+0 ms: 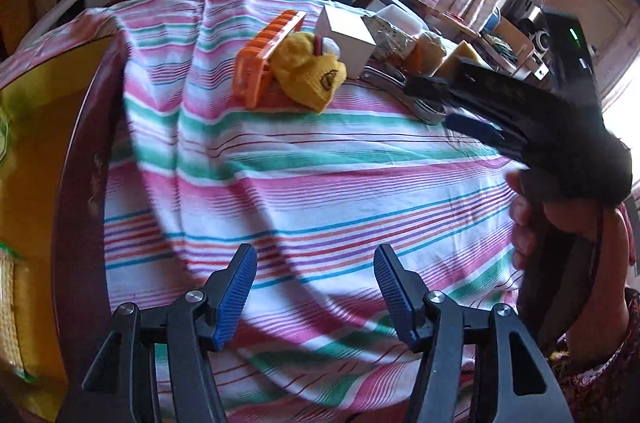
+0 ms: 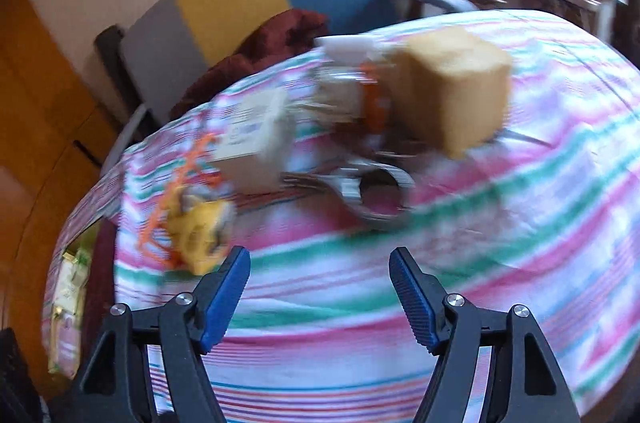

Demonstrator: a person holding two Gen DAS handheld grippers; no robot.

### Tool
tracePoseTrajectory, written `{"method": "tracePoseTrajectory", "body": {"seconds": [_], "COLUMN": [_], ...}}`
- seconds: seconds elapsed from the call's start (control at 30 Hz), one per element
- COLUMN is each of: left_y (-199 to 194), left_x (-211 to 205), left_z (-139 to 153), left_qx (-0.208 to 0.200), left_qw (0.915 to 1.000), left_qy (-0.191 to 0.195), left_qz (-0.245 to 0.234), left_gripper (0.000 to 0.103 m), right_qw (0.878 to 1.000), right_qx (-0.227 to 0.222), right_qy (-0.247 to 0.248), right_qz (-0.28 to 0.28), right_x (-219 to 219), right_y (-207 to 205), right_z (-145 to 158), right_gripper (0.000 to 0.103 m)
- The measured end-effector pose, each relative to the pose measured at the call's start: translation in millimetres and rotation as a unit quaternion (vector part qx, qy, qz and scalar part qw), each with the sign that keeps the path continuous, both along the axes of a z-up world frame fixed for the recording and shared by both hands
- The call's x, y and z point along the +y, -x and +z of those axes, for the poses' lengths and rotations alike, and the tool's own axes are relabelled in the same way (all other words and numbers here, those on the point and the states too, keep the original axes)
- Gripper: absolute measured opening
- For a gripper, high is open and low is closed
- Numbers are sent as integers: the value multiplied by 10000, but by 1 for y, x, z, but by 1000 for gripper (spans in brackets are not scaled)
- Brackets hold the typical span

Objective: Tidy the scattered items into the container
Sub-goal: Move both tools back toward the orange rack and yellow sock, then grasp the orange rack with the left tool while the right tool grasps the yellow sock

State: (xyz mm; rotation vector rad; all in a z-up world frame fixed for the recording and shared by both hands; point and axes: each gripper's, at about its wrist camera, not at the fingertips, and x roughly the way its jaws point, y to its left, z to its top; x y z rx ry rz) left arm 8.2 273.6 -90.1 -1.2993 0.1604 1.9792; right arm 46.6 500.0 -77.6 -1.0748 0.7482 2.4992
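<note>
Reach step: your left tool (image 1: 316, 287) and right tool (image 2: 320, 287) both spread, empty. Shiny metal ring-handled utensil (image 2: 376, 195) at twelve o'clock; advance, straddle, pinch.

No word or number can be read in either view; the yellow knitted piece (image 1: 310, 71) near the far edge of the striped cloth (image 1: 304, 183) bears a dark emblem, its letters, if any, too small to tell; the white box (image 2: 256, 139) shows a blue printed label in the right wrist view, blurred beyond reading.
</note>
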Motion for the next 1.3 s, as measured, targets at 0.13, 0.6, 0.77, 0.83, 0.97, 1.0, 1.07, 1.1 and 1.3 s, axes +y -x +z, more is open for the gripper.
{"method": "tracePoseTrajectory", "body": {"seconds": [0.13, 0.6, 0.77, 0.83, 0.97, 1.0, 1.07, 1.1, 1.3], "left_y": [-2, 8, 19, 28, 52, 59, 70, 75, 96], "left_x": [-9, -41, -34, -24, 6, 16, 33, 40, 72], "left_z": [3, 22, 31, 36, 45, 45, 43, 42, 31], "left_qx": [-68, -94, 112, 232, 591, 698, 841, 861, 879], "left_qw": [10000, 9984, 9984, 9983, 9975, 9968, 9956, 9954, 9948], "left_qy": [-45, -405, -352, -285, -45, 52, 260, 299, 484], "left_qz": [13, 378, 439, 460, 394, 375, 308, 309, 153], "left_gripper": [62, 62, 62, 62, 62, 62, 62, 62, 62], "right_qw": [9988, 9956, 9963, 9974, 9994, 9993, 9979, 9972, 9996], "right_qx": [25, -392, -361, -238, 147, 274, 567, 662, 220], "right_qy": [-19, -59, -9, -81, 169, 215, 302, 337, 96], "right_qz": [483, 851, 781, 670, 257, 145, -20, -69, -122], "right_x": [-28, -58, -63, -64, -53, -50, -44, -39, -29], "right_y": [42, 84, 30, 13, -13, -16, -22, -22, -4], "right_z": [5, -18, -32, -31, -29, -27, -22, -19, -28], "right_gripper": [73, 42, 35, 35, 54, 66, 78, 79, 51]}}
